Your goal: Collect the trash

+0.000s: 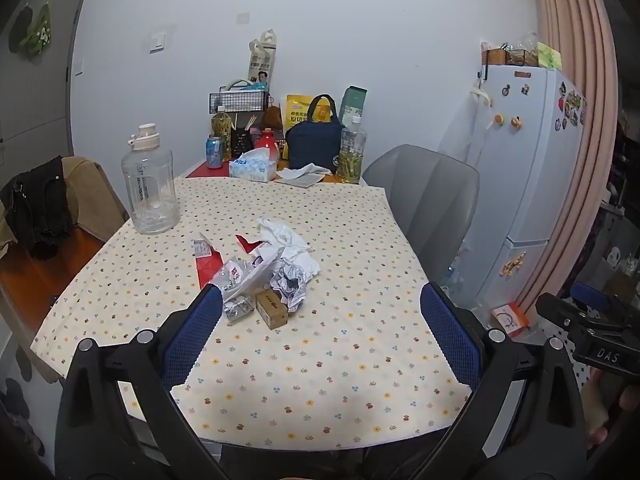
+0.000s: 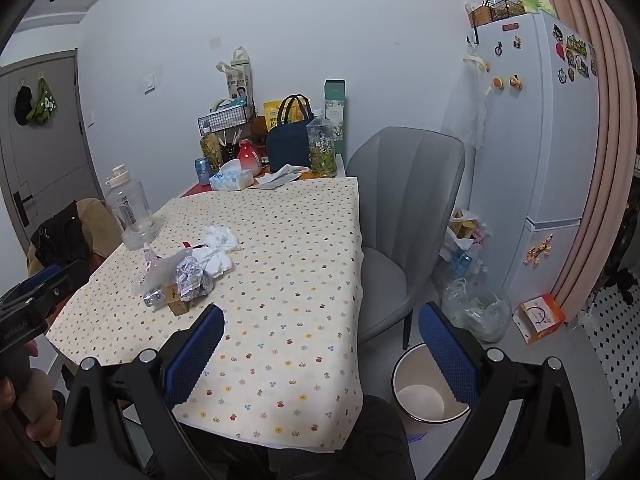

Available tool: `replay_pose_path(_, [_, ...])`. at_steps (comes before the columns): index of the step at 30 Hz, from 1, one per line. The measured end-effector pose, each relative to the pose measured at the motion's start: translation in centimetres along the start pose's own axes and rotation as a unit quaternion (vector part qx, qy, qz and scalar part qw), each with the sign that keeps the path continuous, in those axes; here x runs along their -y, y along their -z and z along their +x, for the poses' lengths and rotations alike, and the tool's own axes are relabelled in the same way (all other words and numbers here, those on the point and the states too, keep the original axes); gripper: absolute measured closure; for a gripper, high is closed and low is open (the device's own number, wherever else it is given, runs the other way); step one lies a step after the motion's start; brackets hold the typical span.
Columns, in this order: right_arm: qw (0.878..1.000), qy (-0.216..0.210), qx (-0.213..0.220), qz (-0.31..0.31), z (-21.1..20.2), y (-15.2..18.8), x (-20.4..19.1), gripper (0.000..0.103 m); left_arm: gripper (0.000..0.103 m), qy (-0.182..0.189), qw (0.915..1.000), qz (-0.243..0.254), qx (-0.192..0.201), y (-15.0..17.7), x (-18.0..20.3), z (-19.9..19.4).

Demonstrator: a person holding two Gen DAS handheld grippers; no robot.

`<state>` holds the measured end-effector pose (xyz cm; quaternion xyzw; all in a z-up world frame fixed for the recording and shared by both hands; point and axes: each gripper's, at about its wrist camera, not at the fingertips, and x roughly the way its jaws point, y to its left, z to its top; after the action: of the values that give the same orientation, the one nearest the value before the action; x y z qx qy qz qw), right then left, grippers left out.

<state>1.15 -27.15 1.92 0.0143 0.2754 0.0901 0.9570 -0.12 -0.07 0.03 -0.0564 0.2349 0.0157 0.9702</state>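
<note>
While nothing is yet lying in the waste bin [image 2: 424, 384] beside the table [image 1: 340, 360], you are holding left gripper [image 1: 320, 332] and right gripper [image 2: 320, 344] wide open, empty. Trash pile [image 1: 264, 272]: sitting mid-table, near the water jug [image 1: 150, 188]; crumpled tissue, wrappers, small carton, all awaiting collection.

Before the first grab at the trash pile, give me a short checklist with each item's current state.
1. Left gripper open, nothing between its fingers: ok.
2. Right gripper open, nothing between its fingers: ok.
3. Trash pile unobstructed on the tablecloth: ok.
4. Waste bin on the floor at the table's right, mouth open: ok.
5. Water jug upright, apart from the pile: ok.
6. Whether every piece sits loose, such as the small brown box: cannot tell.
</note>
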Motion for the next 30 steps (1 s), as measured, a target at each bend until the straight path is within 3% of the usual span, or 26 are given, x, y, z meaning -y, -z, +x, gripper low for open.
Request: replay_pose_path(30, [1.000, 0.000, 0.002, 0.007, -0.14, 0.20, 0.32, 0.008, 0.005, -0.002, 1.0000, -0.006, 0.001, -0.02, -0.69, -0.67])
